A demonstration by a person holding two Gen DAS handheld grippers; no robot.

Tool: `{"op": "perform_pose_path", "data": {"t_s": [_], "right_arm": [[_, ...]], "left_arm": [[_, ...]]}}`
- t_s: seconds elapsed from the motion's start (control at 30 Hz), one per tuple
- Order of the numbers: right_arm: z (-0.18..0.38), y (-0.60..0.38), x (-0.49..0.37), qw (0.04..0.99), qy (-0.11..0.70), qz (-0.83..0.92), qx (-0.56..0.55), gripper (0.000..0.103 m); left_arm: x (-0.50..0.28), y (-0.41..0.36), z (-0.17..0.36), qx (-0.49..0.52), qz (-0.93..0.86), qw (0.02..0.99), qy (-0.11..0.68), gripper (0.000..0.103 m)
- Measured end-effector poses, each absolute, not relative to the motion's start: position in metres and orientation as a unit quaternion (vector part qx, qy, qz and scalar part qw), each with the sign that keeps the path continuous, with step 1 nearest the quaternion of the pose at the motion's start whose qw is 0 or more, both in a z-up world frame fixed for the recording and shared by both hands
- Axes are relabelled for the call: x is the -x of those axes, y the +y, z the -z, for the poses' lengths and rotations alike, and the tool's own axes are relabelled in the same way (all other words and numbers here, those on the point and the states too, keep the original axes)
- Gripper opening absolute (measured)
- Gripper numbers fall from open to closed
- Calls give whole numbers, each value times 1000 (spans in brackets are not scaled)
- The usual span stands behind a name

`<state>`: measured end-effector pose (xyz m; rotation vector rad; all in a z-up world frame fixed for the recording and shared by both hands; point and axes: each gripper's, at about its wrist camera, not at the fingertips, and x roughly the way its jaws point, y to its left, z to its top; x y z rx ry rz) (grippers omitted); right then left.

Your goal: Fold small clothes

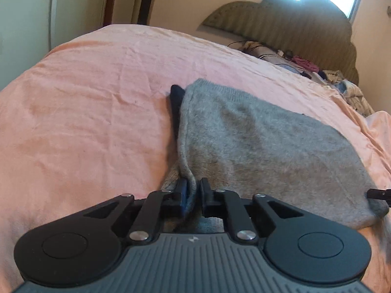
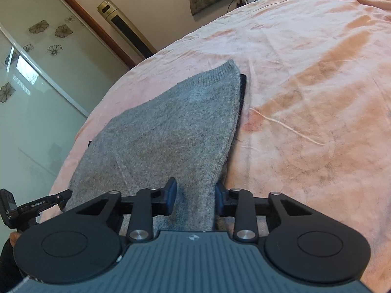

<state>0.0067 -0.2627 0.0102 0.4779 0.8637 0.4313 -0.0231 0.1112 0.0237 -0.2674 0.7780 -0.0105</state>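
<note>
Both tools (left (image 1: 193, 195), right (image 2: 195, 195)) pinch grey garment (image 1: 256, 144).

Little text can be read. On the black device (image 2: 7, 206) at the lower left edge of the right wrist view, the letters "AS" are seen. A small white emblem, not a word, is printed on each grey ribbed housing (image 1: 189, 240) (image 2: 193, 237).

Both wrist views look low and close across the grey knit garment (image 1: 256, 141) from opposite corners.
</note>
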Motion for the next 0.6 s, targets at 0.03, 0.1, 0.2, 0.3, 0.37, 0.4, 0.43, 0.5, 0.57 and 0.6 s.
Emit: {"op": "perform_pose_path", "data": {"t_s": [0.03, 0.1, 0.2, 0.3, 0.37, 0.4, 0.43, 0.5, 0.57, 0.6], "right_arm": [[-11, -263, -6, 858, 409, -211, -226, 23], [-17, -264, -1, 859, 402, -225, -225, 14], [-32, -272, 18, 867, 379, -242, -216, 12], [-13, -280, 21, 867, 407, -212, -193, 11], [-5, -289, 21, 858, 401, -220, -233, 14], [-7, -291, 19, 854, 405, -218, -243, 26], [-12, -293, 17, 854, 402, -217, -249, 35], [-22, -296, 14, 865, 374, -218, -255, 77], [-31, -297, 1, 870, 367, -216, -250, 80], [-34, -296, -9, 871, 366, -214, -248, 79]], "left_arm": [[23, 112, -24, 132, 3, 917, 377, 4], [35, 114, -29, 130, 4, 925, 358, 2], [63, 119, -42, 127, 4, 935, 331, 2], [81, 130, -26, 120, -9, 929, 350, 2], [85, 132, -22, 119, 2, 930, 347, 3], [85, 131, -27, 120, 4, 932, 342, 3], [84, 131, -34, 122, 10, 935, 333, 5], [77, 132, -49, 129, 25, 942, 309, 15], [64, 135, -63, 135, 18, 947, 292, 80], [55, 135, -70, 138, 4, 952, 272, 94]]}}
